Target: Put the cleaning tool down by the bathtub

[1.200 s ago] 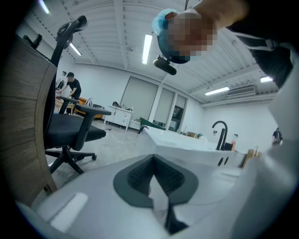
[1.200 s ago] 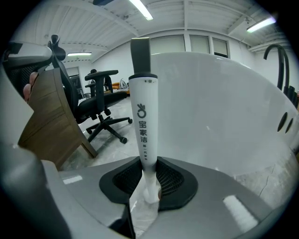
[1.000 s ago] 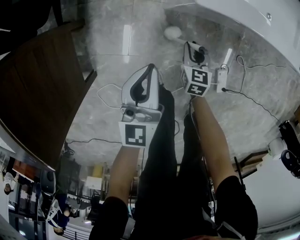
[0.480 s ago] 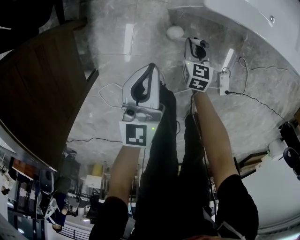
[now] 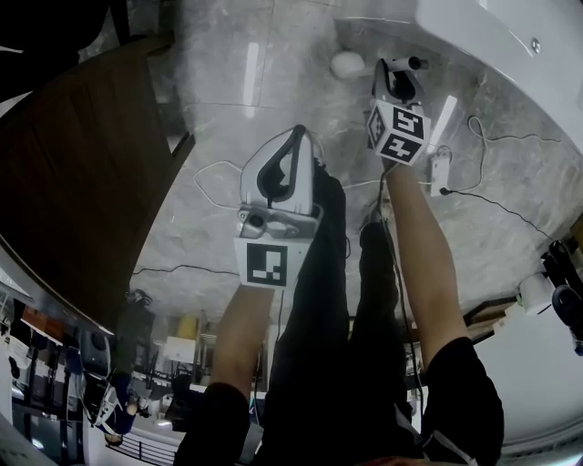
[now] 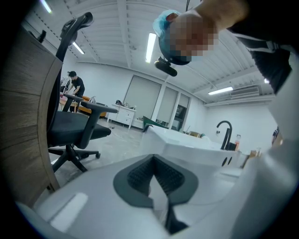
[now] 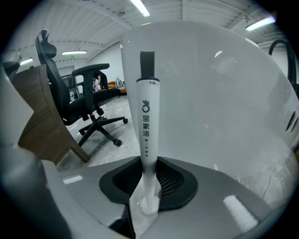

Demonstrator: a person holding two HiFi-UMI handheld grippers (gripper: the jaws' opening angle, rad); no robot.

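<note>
My right gripper is shut on the cleaning tool, a slim white handle with printed characters and a black end. The handle stands up between the pads and points at the bathtub's white wall. In the head view the tool's dark end sticks out just short of the bathtub at the top right. A round white thing shows left of this gripper; whether it belongs to the tool I cannot tell. My left gripper hangs lower over the floor, its jaws together with nothing in them.
A dark wooden panel fills the left. A white power strip with cables lies on the marble floor right of my right arm. An office chair stands behind, and a black faucet rises at the tub.
My right gripper has carried the tool up and right in the head view, closer to the bathtub. The left gripper has stayed where it was.
</note>
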